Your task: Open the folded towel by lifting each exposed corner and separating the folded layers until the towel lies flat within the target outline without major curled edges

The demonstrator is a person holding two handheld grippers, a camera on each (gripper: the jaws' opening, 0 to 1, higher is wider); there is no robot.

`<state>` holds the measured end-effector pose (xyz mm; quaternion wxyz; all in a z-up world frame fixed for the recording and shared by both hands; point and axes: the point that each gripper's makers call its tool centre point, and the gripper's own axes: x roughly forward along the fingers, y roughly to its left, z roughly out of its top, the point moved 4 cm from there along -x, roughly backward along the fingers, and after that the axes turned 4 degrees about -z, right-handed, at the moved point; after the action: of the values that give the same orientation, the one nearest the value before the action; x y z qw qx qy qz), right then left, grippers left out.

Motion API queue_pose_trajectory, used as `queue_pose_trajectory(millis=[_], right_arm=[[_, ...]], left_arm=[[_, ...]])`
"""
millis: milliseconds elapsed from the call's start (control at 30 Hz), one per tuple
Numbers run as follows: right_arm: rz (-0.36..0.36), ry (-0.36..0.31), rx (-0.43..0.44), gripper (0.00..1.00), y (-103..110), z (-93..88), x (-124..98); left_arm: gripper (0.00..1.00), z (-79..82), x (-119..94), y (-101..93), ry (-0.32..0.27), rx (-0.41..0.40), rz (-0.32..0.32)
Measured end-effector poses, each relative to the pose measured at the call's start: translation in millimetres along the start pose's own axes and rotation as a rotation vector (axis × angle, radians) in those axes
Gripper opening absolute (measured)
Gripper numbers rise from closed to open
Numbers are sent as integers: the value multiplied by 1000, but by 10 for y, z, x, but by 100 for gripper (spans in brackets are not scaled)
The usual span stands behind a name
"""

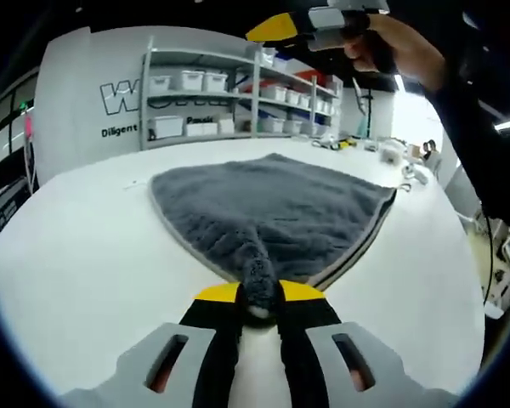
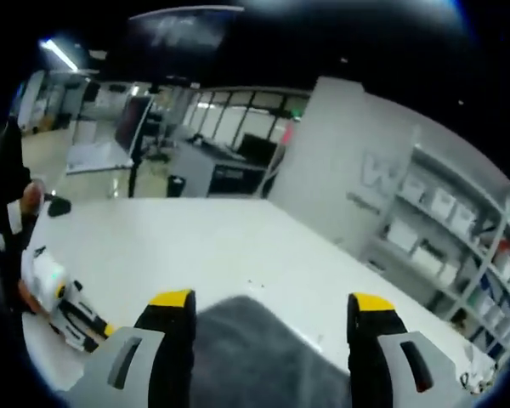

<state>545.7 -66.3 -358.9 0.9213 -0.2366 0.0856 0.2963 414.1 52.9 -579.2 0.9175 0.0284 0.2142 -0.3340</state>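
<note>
Left gripper (image 1: 259, 299) clamped on grey towel (image 1: 272, 208) corner at bench (image 1: 76, 255) near edge; right gripper (image 2: 272, 313) spread wide above towel.

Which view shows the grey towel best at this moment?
The left gripper view: the grey towel lies spread on the white table, its near corner pinched in the left tool. The right gripper view catches just a dark patch between the open right tool.

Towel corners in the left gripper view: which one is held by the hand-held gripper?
The nearest corner of the grey towel, bunched between the yellow-tipped jaws of the left hand-held gripper; the other corners lie free on the white table.
</note>
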Motion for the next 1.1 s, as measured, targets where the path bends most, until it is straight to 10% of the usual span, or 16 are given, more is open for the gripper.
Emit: queue_pose_trajectory(millis=[733, 1100], right_arm=[[146, 153, -123, 75, -125, 220, 810], [311, 247, -149, 67, -37, 3, 1242]], left_arm=[[7, 27, 33, 24, 72, -42, -95], [5, 40, 45, 29, 127, -31, -120]])
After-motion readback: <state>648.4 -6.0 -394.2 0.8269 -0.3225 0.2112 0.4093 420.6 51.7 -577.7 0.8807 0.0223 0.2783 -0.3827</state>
